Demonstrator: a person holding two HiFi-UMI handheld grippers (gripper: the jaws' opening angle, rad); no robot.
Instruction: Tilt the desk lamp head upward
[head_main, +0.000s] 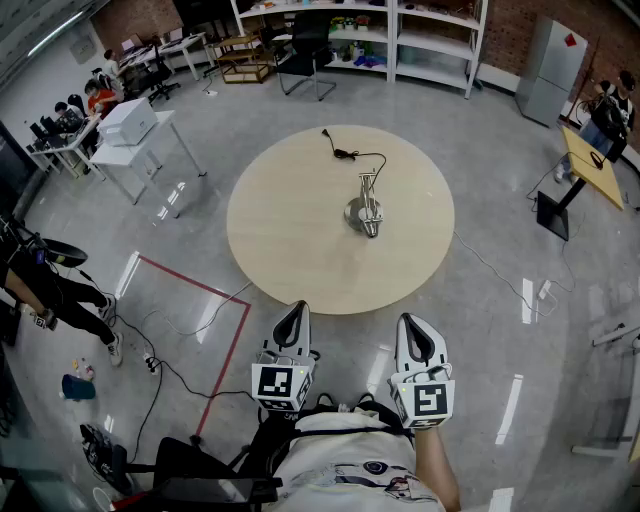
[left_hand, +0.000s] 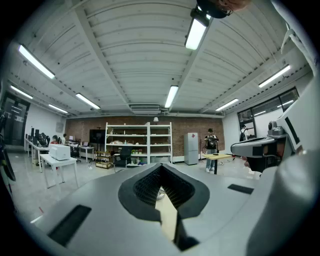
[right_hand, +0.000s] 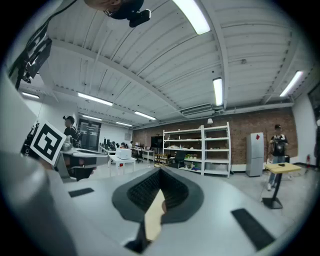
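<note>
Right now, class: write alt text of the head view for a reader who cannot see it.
A silver desk lamp with a black cord sits on a round wooden table; nearer the viewer, the left tool and right tool are held side by side, short of the table.

Between the left gripper (head_main: 294, 312) and right gripper (head_main: 413, 324) and the table (head_main: 290, 262) I see only bare floor. The tabletop is open on the near, left and right sides of the lamp (head_main: 366, 211). The one thing lying on the top is the cord (head_main: 353, 154), trailing from behind the lamp toward the far edge. Off the table, a desk (head_main: 140, 151) stands well to the left and a floor cable (head_main: 490, 266) runs past the right rim; both are clear of a straight reach.
</note>
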